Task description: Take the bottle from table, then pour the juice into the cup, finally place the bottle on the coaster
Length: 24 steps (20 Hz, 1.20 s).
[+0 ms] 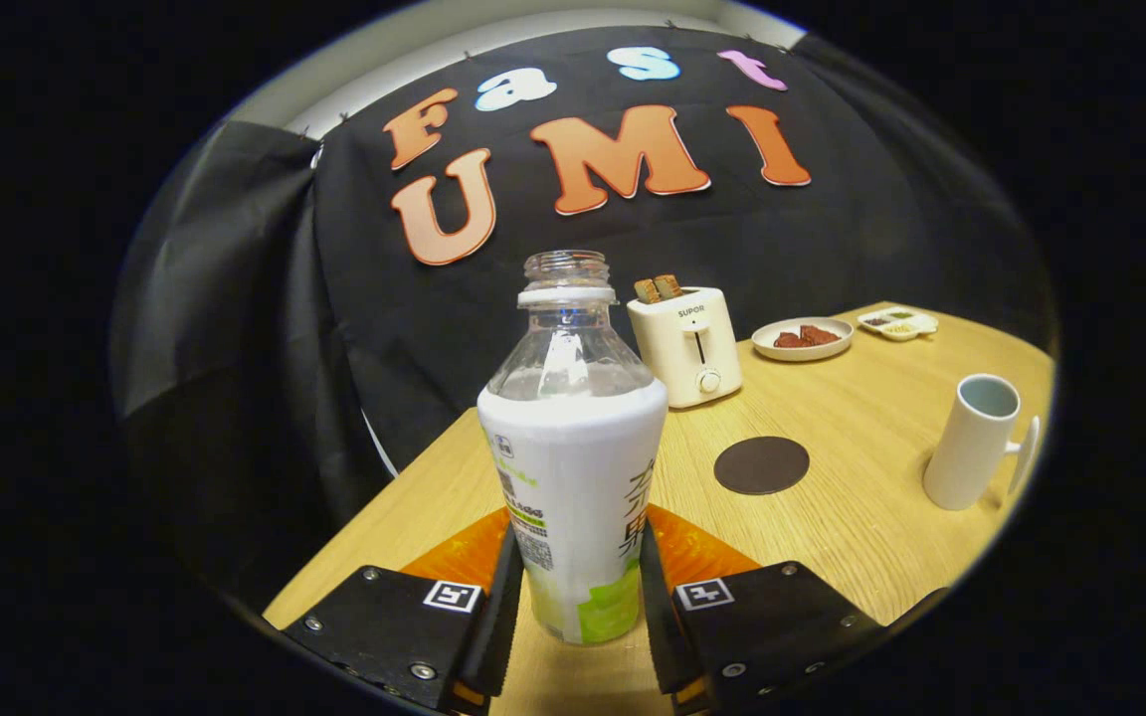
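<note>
As I watch remotely, my gripper [573,597] clamps the uncapped bottle [573,447] at lower centre; coaster [761,464] and cup [973,441] sit right.

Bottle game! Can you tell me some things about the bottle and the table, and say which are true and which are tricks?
1. The bottle has no cap on. True.
2. The claw is open, far from the bottle. False: its fingers press the bottle from both sides.
3. The bottle stands on the coaster. False: the coaster lies bare, beyond the fingers.
4. Toast sticks up out of the toaster. True.
5. The cup lies on its side. False: it stands upright on the table.
</note>
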Tool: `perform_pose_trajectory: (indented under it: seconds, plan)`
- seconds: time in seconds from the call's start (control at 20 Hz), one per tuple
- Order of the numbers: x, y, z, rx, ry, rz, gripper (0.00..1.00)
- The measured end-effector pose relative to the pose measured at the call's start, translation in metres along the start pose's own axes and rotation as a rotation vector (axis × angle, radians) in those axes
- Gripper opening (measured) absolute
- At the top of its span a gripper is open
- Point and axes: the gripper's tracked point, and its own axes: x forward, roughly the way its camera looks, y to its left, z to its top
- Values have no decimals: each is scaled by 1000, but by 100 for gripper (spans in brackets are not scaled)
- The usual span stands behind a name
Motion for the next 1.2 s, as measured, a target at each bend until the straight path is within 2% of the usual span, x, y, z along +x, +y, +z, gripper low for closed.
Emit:
perform_pose_trajectory:
  seconds: [0.2,0.5,0.7,1.2]
  plan:
    - [3,-10,13,181,11,39,57]
    - [3,-38,35,442,-22,45,57]
    - [3,-56,42,567,-35,41,57]
    - [-4,-90,67,954,-158,64,56]
